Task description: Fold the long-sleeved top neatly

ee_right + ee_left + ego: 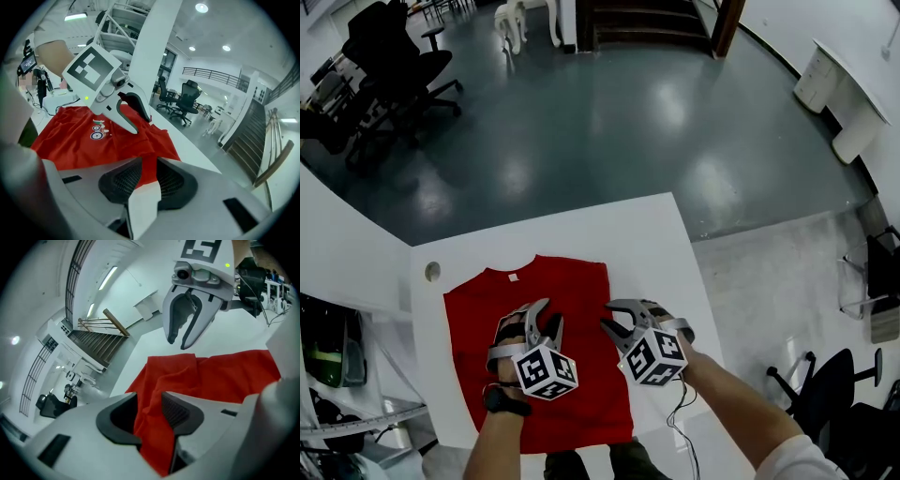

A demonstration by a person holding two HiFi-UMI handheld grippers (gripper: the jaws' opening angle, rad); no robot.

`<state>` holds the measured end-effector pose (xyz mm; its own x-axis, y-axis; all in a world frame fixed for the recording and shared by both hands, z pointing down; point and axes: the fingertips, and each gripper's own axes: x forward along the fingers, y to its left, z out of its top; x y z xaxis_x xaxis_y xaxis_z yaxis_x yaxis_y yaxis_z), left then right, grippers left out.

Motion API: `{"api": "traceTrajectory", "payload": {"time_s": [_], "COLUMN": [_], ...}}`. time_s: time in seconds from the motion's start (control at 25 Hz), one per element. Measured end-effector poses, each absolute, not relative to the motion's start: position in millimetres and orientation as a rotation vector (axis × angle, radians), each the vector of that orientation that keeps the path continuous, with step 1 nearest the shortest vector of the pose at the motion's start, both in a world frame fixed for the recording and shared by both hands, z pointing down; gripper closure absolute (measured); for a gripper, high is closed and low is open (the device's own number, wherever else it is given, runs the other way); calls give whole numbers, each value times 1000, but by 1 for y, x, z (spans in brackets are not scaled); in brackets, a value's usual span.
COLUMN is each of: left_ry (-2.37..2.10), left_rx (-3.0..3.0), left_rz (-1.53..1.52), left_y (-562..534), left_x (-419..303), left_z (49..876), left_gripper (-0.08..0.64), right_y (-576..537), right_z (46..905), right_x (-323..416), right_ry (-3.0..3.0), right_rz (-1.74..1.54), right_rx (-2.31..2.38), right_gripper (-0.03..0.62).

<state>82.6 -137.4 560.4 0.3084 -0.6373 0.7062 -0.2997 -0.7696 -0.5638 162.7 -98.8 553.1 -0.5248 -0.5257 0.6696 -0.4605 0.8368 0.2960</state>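
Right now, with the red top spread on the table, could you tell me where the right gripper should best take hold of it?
Probably the right side edge of the red top, just ahead of the right gripper. Come in low from the bare table on that side: the cloth lies flat there, so only an edge offers the open jaws something to pinch.

The left gripper [150, 411] is seen with its jaws held apart, and a ridge of the red top [220, 373] is gathered loosely between them. The rest of the top is spread, rumpled, on the white table [243, 329]. Just above the cloth's far edge the right gripper [179, 343] is held, jaws parted, with nothing seen between them. A staircase [101, 343] is seen behind.
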Motion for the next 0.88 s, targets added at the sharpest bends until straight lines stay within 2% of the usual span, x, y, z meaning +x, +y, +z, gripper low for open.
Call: {"api": "traceTrajectory", "payload": {"time_s": [0.4, 0.88], "left_ry": [1040, 1111], "left_rx": [-2236, -2312], "left_rz": [-1557, -1671], "left_y": [-159, -178], "left_x": [-21, -110], "left_z": [555, 576], "left_gripper": [394, 394], "right_y": [-122, -154], "right_z": [552, 566], "right_x": [136, 103], "right_ry": [-2208, -2179], "right_rz": [-74, -35], "right_rx": [710, 698], "right_gripper": [481, 480]}}
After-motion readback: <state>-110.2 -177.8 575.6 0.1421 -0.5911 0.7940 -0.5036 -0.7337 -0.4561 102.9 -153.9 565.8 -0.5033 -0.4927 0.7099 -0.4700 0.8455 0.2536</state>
